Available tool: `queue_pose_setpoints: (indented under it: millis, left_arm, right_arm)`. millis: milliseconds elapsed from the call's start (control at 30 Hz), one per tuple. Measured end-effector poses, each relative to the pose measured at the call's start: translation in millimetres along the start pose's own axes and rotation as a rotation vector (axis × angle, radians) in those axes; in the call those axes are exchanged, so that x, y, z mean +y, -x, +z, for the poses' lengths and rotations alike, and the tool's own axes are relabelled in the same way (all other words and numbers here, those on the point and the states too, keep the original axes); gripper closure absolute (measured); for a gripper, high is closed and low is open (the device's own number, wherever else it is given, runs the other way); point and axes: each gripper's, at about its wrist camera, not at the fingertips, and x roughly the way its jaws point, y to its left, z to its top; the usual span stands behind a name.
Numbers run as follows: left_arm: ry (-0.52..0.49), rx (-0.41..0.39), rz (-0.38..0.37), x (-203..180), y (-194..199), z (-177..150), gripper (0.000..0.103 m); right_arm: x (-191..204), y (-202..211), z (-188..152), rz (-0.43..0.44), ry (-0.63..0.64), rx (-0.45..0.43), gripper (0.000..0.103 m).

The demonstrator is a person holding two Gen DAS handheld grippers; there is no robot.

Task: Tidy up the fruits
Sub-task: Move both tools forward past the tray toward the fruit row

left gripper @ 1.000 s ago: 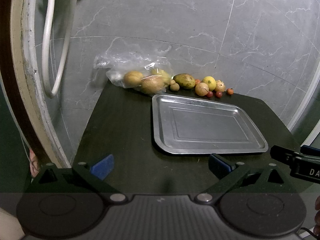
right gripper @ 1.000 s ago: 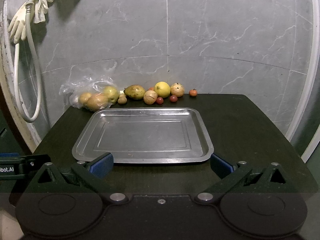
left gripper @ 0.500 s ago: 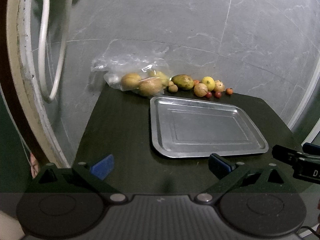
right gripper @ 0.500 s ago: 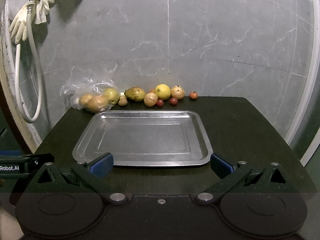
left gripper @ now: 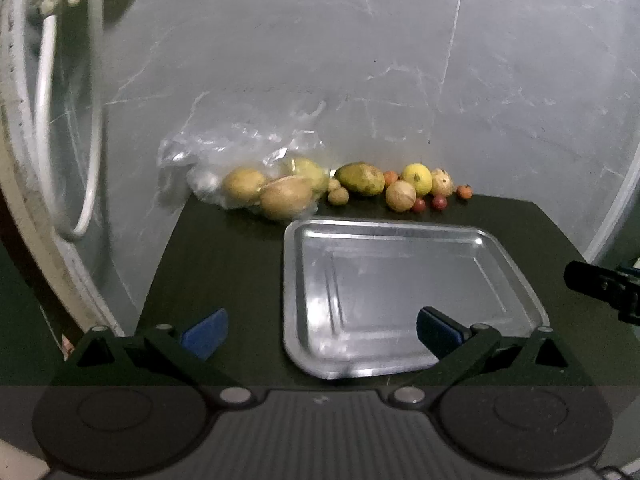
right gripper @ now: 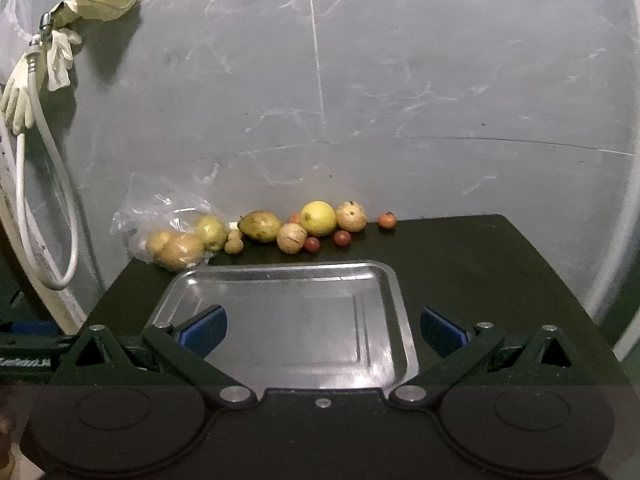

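Note:
An empty metal tray [left gripper: 384, 240] [right gripper: 280, 276] lies on a dark table [left gripper: 224, 256] [right gripper: 480, 272]. Behind it, along the wall, runs a row of fruit: a clear plastic bag [left gripper: 240, 148] [right gripper: 160, 208] holding yellowish fruits, a green mango [left gripper: 360, 179] [right gripper: 260, 226], a lemon [left gripper: 417, 178] [right gripper: 318, 218], round tan fruits [left gripper: 400, 196] [right gripper: 292, 238] and small red ones [left gripper: 439, 202] [right gripper: 342, 238]. My left gripper [left gripper: 322, 334] is open over the tray's near left corner. My right gripper [right gripper: 322, 330] is open above the tray's near half. Both hold nothing.
A grey marble wall [right gripper: 360, 100] backs the table. A white hose [right gripper: 24, 200] [left gripper: 44, 140] with rubber gloves [right gripper: 60, 56] hangs at the left. The right gripper's body [left gripper: 604, 284] shows at the right edge of the left wrist view.
Both grippers have moved forward and lifted slightly; the tray now sits nearer beneath them. The left view has swung right, toward the fruit. Fingers stay open.

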Motion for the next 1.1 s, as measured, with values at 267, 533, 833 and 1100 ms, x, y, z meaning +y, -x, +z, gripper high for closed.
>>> queue_pose_setpoints:
  millis: [267,533,833,1100]
  left_arm:
    - [0.01,-0.004,0.01,-15.8,-40.8,38.7,0.001]
    - [0.02,0.013,0.009,-31.8,-78.9,68.1,0.001]
    - [0.046,0.049,-0.021,-53.7,-122.3,94.3,0.001]
    - [0.099,0.06,-0.062,-80.5,-152.7,111.0,0.0]
  right_arm:
    - [-18.5,-52.1,25.9,0.122,0.087,0.079,0.001]
    - [-36.5,-91.9,41.0,0.16,0.138,0.102,0.001]
    - [-69.1,-131.2,53.1,0.193,0.163,0.129,0.001]
    - [-103.5,-161.5,65.1,0.146,0.195,0.141,0.001]
